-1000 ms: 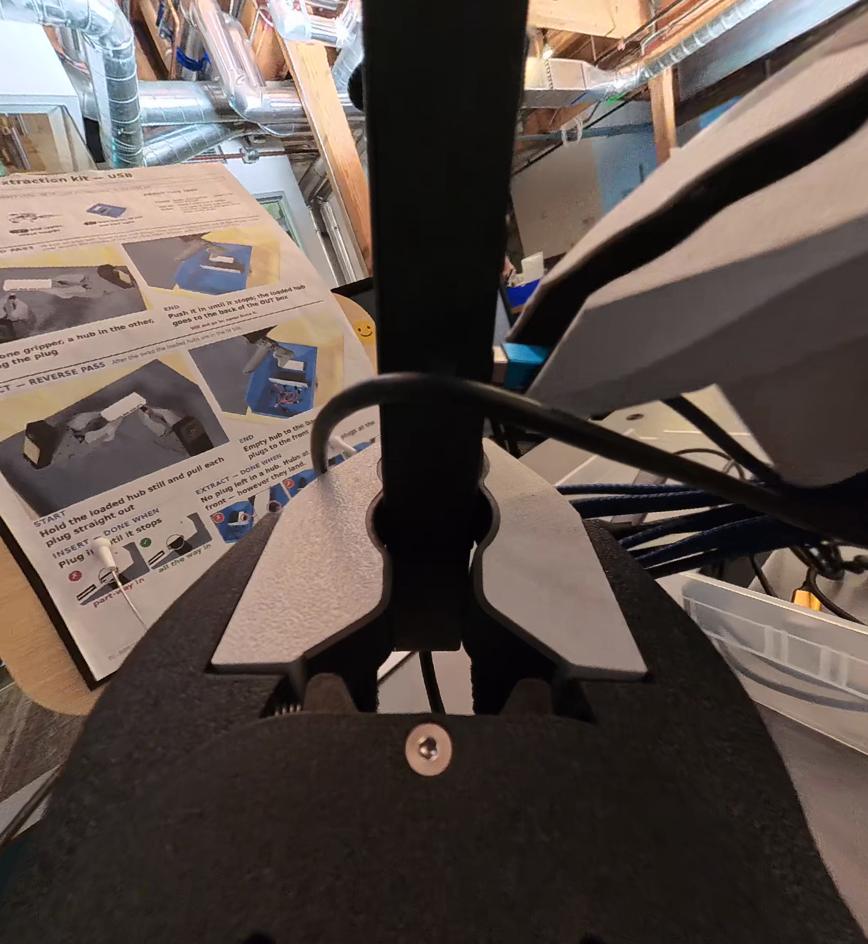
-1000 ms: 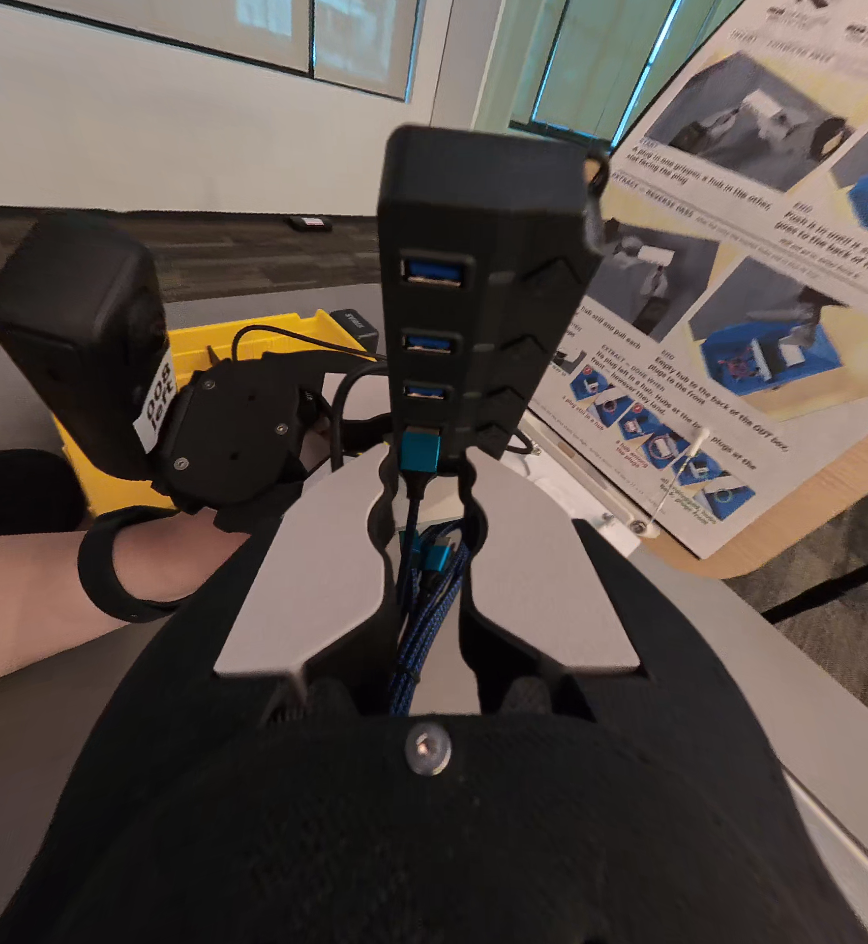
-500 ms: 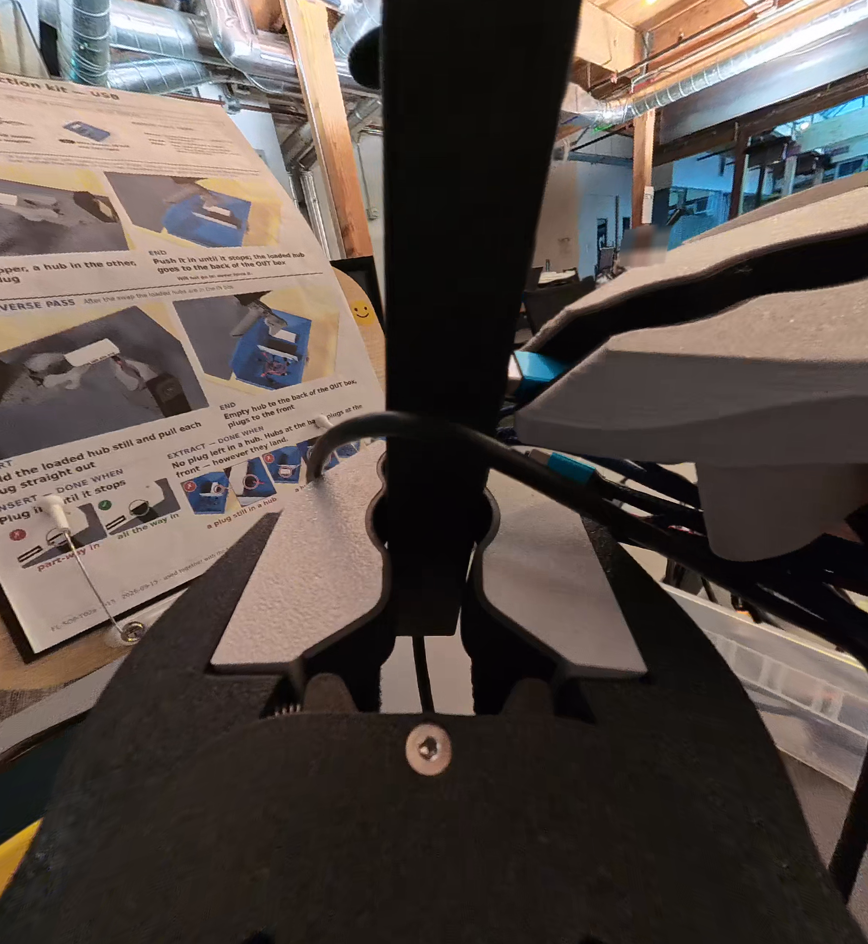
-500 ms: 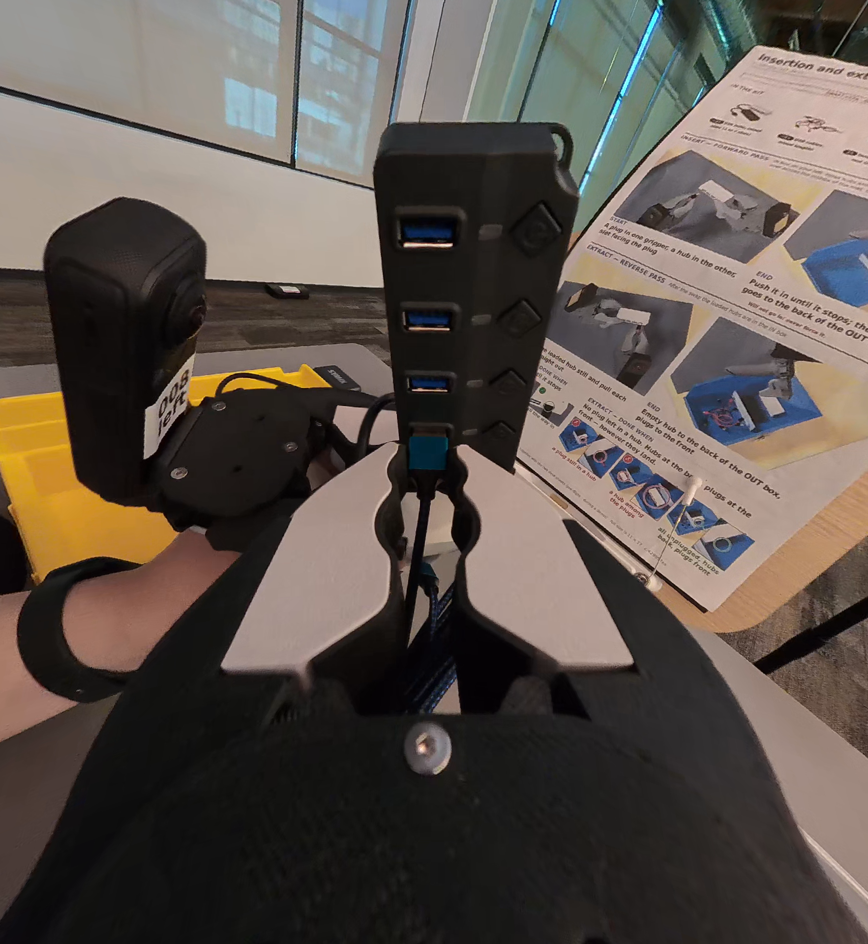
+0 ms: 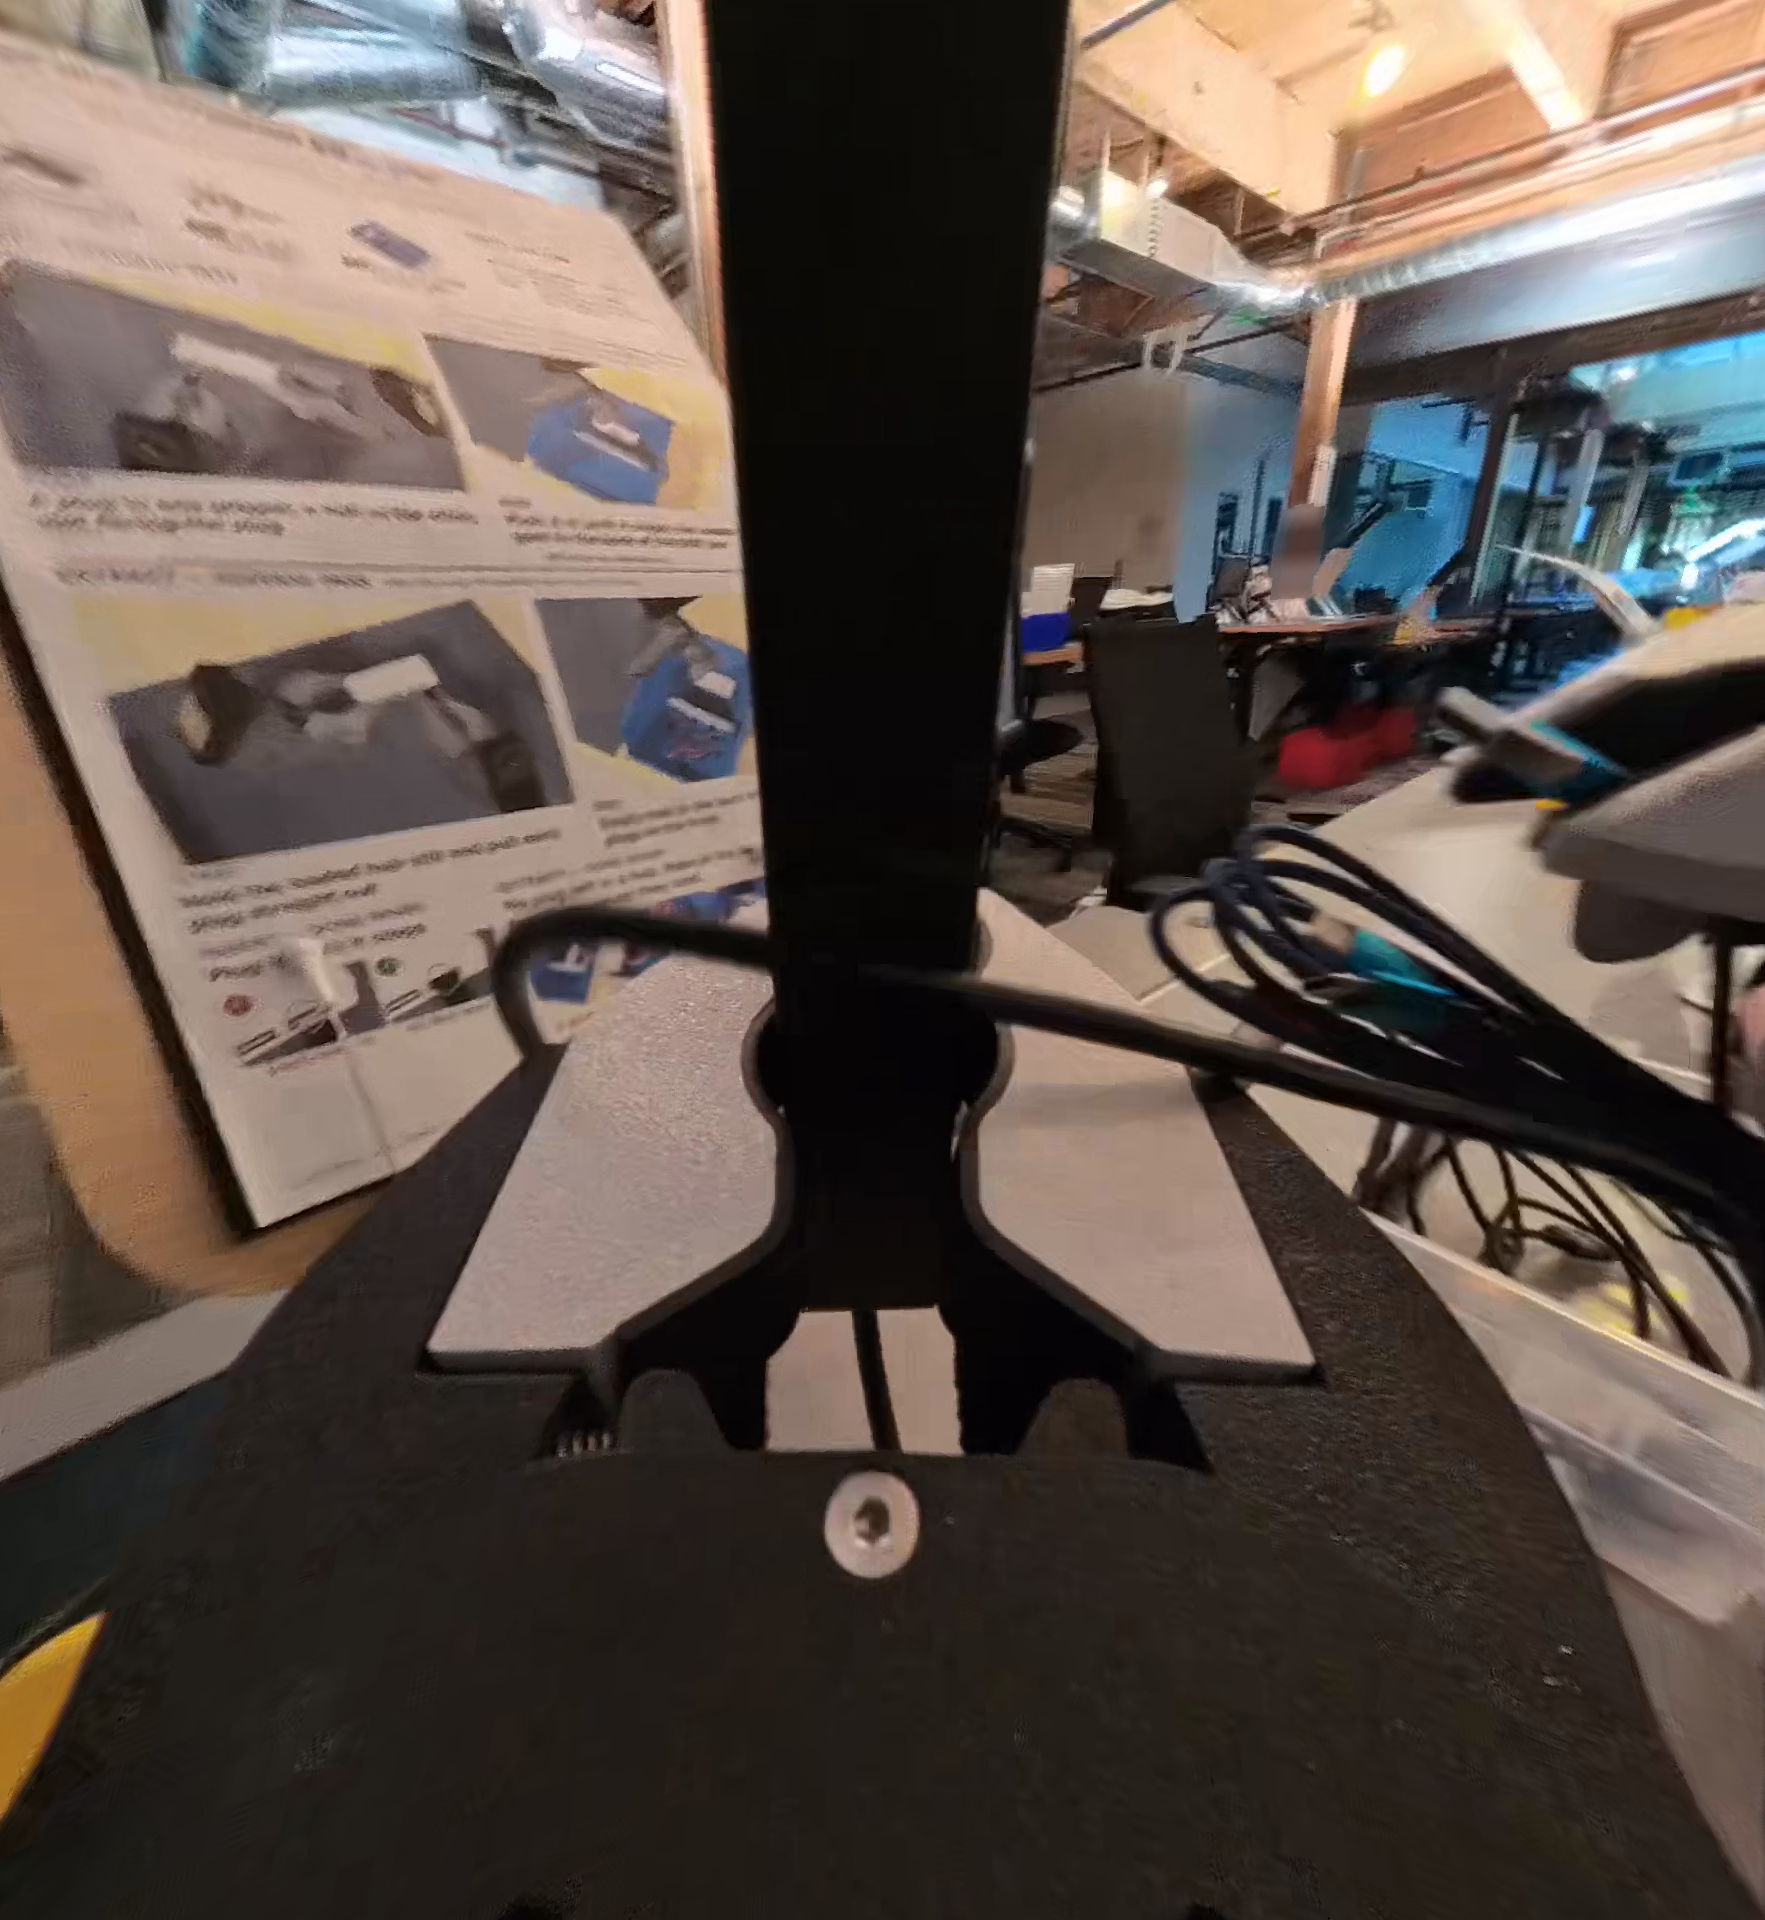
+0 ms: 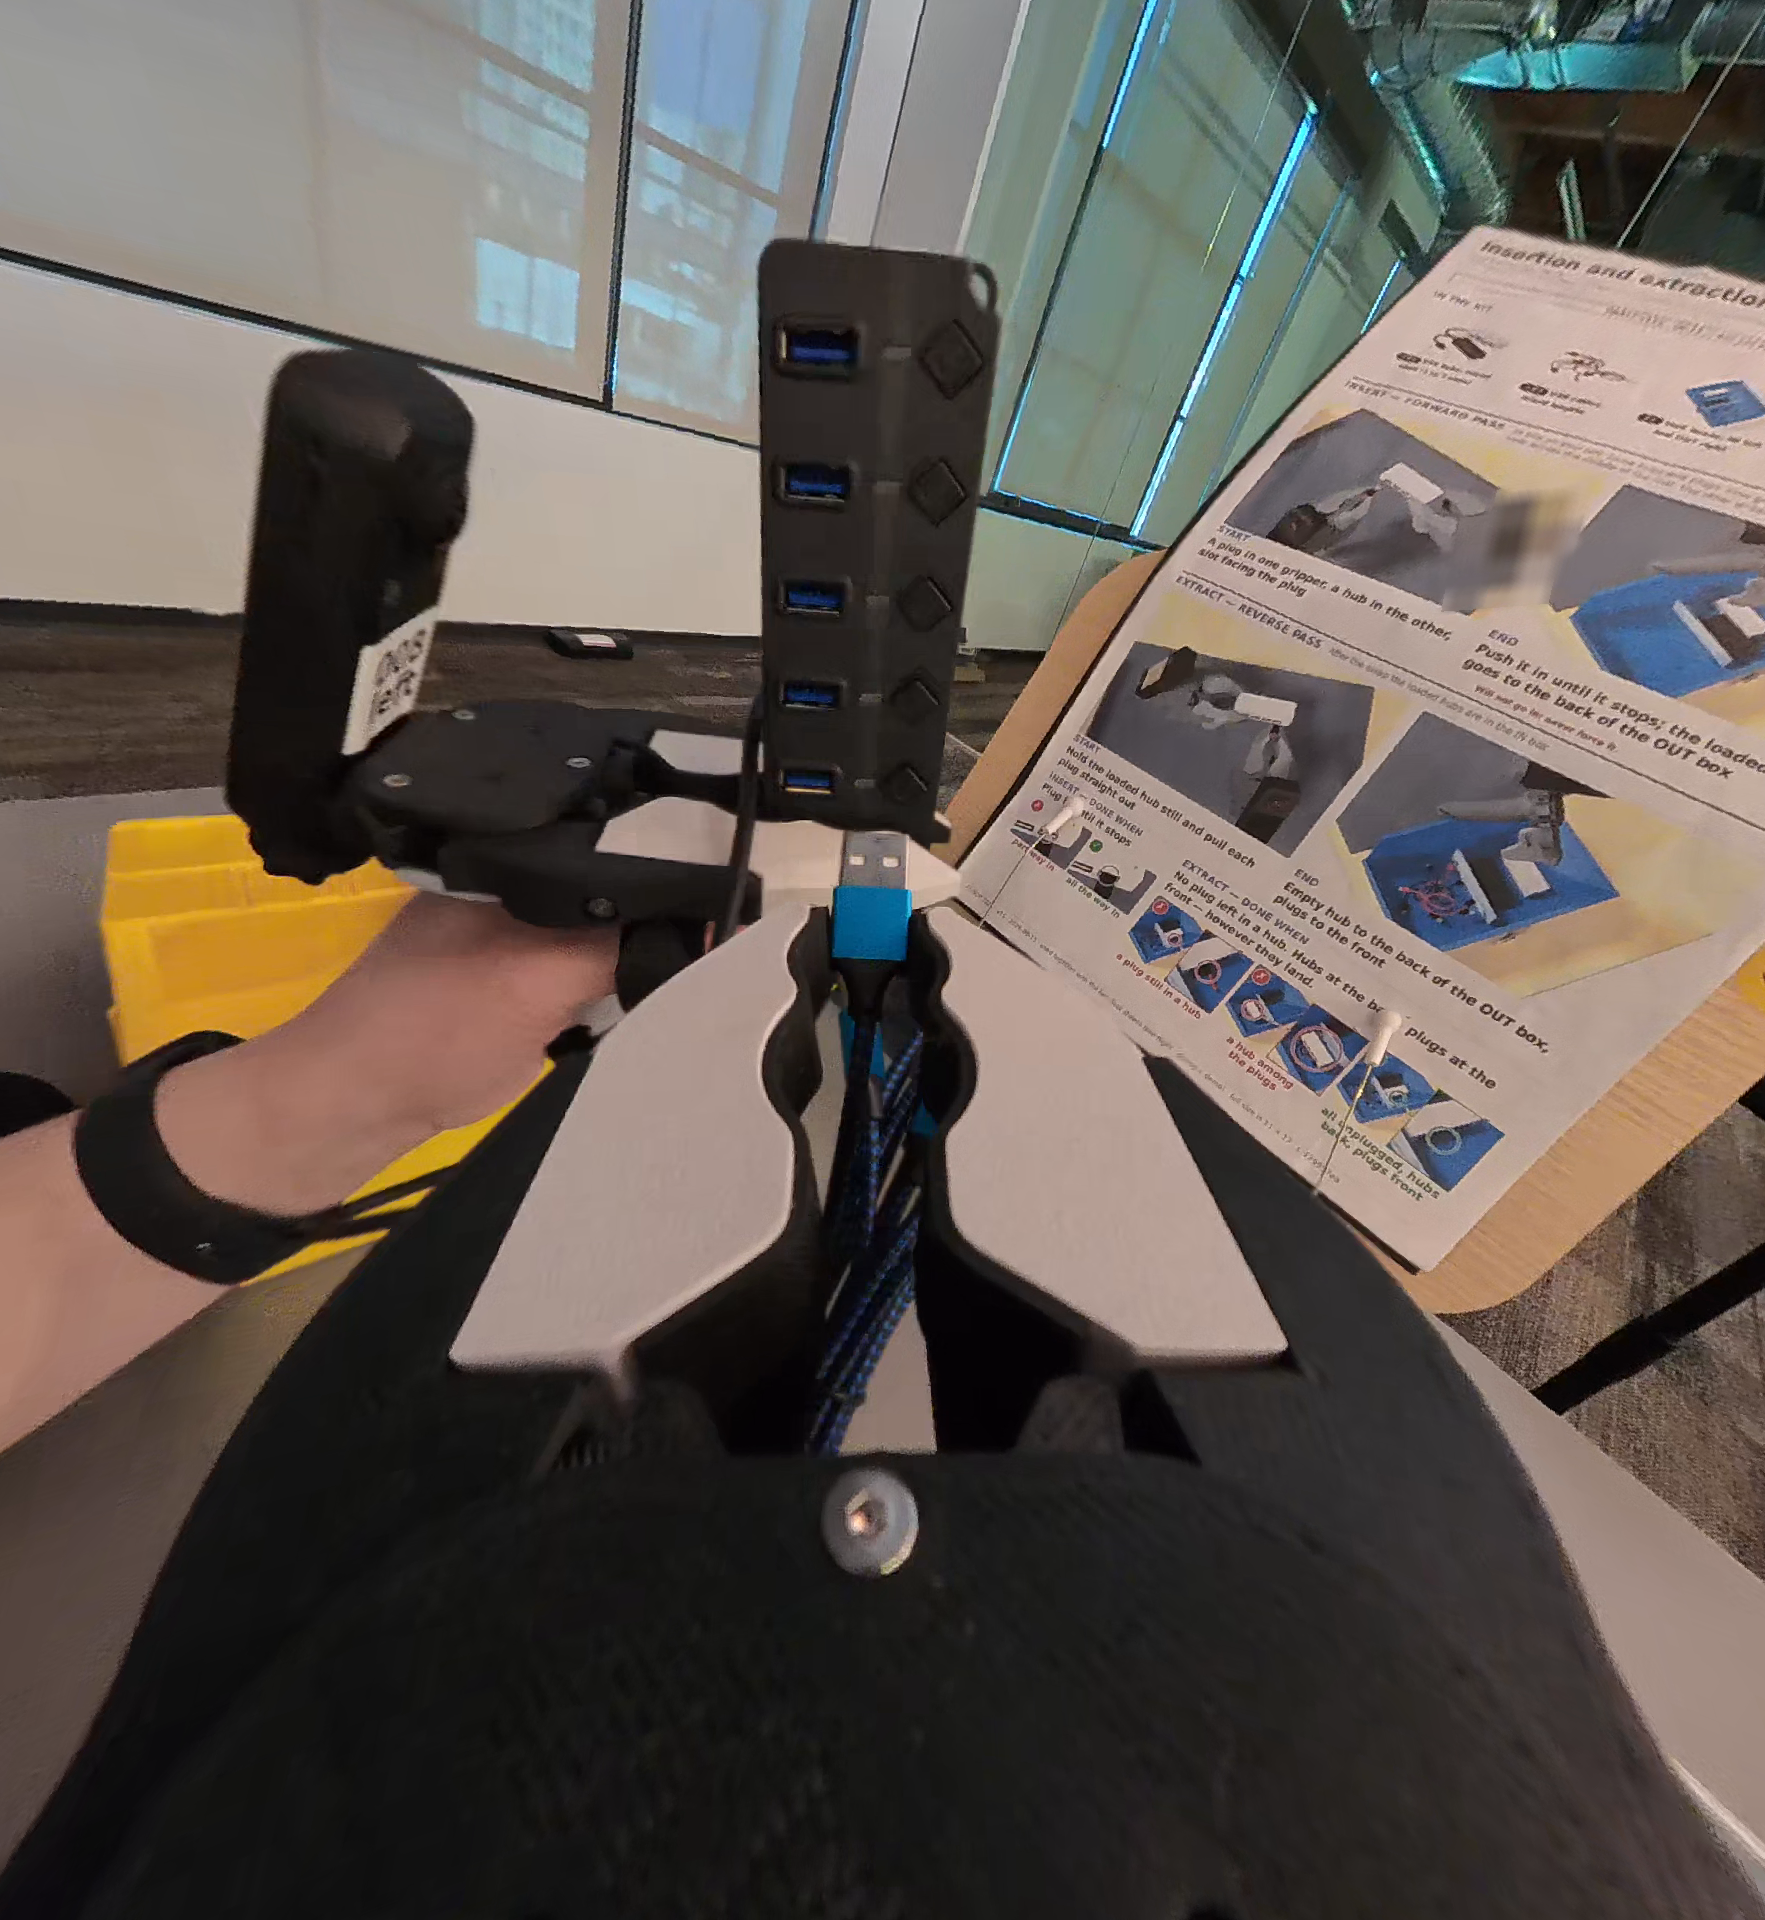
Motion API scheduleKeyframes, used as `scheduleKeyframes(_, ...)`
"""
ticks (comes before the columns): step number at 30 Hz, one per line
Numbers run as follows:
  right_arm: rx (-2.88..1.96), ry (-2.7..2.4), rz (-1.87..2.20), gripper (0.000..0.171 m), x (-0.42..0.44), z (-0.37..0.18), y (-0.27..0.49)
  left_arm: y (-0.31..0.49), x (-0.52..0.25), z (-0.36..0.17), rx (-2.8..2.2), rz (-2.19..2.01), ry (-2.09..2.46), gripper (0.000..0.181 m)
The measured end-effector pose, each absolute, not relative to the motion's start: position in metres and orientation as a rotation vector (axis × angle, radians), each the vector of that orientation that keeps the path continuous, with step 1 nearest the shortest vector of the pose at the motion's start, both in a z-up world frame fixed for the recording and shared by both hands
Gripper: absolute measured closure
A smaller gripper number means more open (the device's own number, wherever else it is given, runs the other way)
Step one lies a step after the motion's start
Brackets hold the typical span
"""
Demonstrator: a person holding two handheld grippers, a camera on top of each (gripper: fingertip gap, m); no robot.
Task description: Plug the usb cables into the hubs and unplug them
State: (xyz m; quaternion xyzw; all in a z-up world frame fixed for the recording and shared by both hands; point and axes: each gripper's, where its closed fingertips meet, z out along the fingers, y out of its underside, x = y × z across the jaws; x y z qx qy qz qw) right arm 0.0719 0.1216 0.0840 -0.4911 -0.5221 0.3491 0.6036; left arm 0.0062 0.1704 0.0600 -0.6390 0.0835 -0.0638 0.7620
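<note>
Left wrist view: the left tongs [image 5: 873, 1101] are clamped on the lower end of a long black plastic USB hub [image 5: 878, 468], which stands upright between the grey finger plates. The hub's thin black lead [image 5: 1221, 1049] loops behind it and runs to the right. A printed instruction sheet on a wooden board [image 5: 338, 644] leans at the left. At the right edge, the right tongs [image 5: 1543, 764] carry a blue-collared USB plug [image 5: 1574, 774]; a bundle of blue braided cables [image 5: 1304, 966] hangs below them.

Right wrist view: the right tongs [image 6: 870, 925] are closed on the blue-collared USB plug [image 6: 870, 914], its metal tip pointing up, just below the hub [image 6: 862, 540] and clear of the lowest of five blue ports. The left tongs [image 6: 784, 842] grip the hub's base. A yellow plastic bin [image 6: 203, 914] sits on the grey worktop [image 6: 1688, 1621].
</note>
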Motion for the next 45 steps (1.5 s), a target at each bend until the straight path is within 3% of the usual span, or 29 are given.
scheduleKeyframes(5,-1.138,-1.209,0.800,0.157,0.087,0.098,0.126,0.169,0.042,0.068,-1.391,-0.200,0.262,0.152)
scheduleKeyframes(10,-1.249,-1.306,0.814,0.156,0.156,0.106,0.155,0.167,0.057,0.068,-1.409,-0.282,0.280,0.154)
scheduleKeyframes(23,-1.637,-1.993,0.822,0.153,0.258,-0.096,0.224,0.169,0.078,0.062,-1.457,-0.274,0.380,0.152)
scheduleKeyframes(29,-1.415,-1.751,1.067,0.132,0.227,-0.024,0.220,0.173,0.081,0.055,-1.499,-0.268,0.384,0.155)
scheduleKeyframes(34,-1.037,-1.636,1.414,0.107,0.169,0.059,0.148,0.174,0.062,0.056,-1.518,-0.158,0.324,0.151)
scheduleKeyframes(38,-0.834,-1.870,1.585,0.106,0.125,0.039,0.076,0.162,0.036,0.070,-1.513,-0.087,0.261,0.154)
scheduleKeyframes(41,-0.750,-1.944,1.434,0.108,0.088,0.002,0.063,0.137,0.026,0.096,-1.447,-0.120,0.233,0.154)
scheduleKeyframes(45,-0.862,-1.758,1.633,0.113,0.052,0.002,0.060,0.092,0.015,0.130,-1.352,-0.171,0.209,0.154)
